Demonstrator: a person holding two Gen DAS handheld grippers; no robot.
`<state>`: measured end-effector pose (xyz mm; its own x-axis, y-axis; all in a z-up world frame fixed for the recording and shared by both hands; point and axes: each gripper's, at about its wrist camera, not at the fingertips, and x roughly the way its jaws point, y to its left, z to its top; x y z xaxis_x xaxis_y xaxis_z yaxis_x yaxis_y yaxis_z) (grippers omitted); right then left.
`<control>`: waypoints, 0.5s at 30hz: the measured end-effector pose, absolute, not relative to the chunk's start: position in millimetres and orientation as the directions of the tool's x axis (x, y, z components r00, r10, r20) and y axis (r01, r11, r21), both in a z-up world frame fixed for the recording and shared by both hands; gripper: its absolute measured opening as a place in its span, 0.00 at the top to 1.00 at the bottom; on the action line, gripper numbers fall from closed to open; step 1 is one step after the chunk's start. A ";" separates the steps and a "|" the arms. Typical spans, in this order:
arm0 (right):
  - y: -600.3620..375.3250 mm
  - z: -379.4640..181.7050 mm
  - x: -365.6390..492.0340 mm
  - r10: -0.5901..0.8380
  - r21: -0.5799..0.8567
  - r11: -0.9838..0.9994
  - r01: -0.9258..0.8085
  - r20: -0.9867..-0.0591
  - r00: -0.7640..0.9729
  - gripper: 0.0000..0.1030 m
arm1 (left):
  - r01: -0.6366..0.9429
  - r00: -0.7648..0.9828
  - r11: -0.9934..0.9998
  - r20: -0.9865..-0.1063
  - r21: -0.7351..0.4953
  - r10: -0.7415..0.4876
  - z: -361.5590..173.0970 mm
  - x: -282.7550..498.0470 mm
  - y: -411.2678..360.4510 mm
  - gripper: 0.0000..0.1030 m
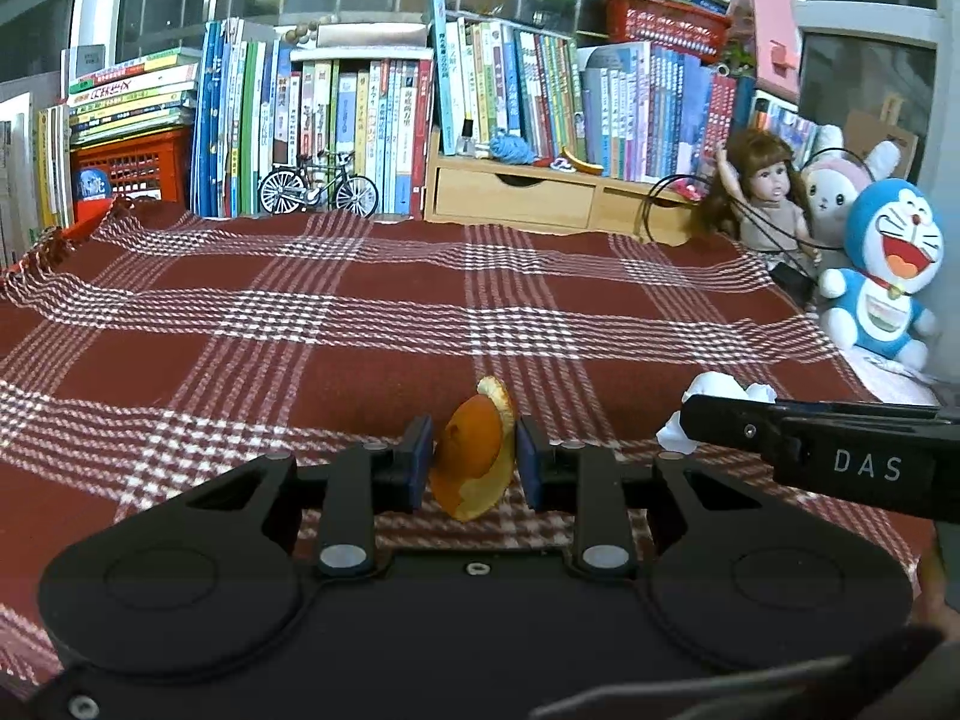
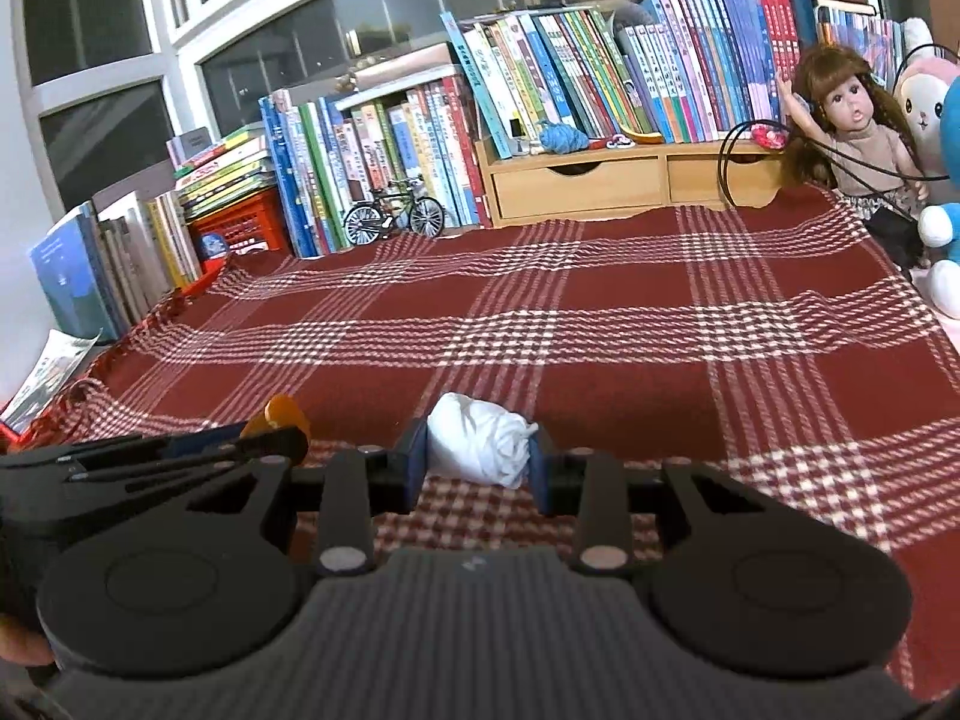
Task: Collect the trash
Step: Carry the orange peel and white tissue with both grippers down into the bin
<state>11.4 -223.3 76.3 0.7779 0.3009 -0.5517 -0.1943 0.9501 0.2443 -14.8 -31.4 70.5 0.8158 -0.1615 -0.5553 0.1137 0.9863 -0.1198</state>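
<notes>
Gripping an orange peel [image 1: 474,456], the left gripper [image 1: 474,459] hangs above the plaid cloth [image 1: 360,312]; beside it, the right gripper [image 2: 478,462] clamps a white tissue wad [image 2: 480,438].

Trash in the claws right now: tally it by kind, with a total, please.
Orange peel, pinched in the left claw: 1
Crumpled white tissue, pinched in the right claw: 1
Total: 2
No other trash shows on the plaid cloth.

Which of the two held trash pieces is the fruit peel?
The orange peel in the left gripper; the right gripper holds crumpled white tissue.
</notes>
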 end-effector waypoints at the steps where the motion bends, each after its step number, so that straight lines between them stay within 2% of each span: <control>1: -223.2 77.4 6.6 0.302 0.244 0.950 -0.196 -0.552 0.777 0.61 | 0.115 0.816 0.986 -0.555 -0.120 -0.163 71.9 -20.8 -31.1 0.73; 15: -239.3 105.6 -84.1 0.303 0.208 0.952 -0.223 -0.568 0.765 0.61 | 0.160 0.806 0.977 -0.553 -0.138 -0.210 82.4 -98.1 -21.9 0.73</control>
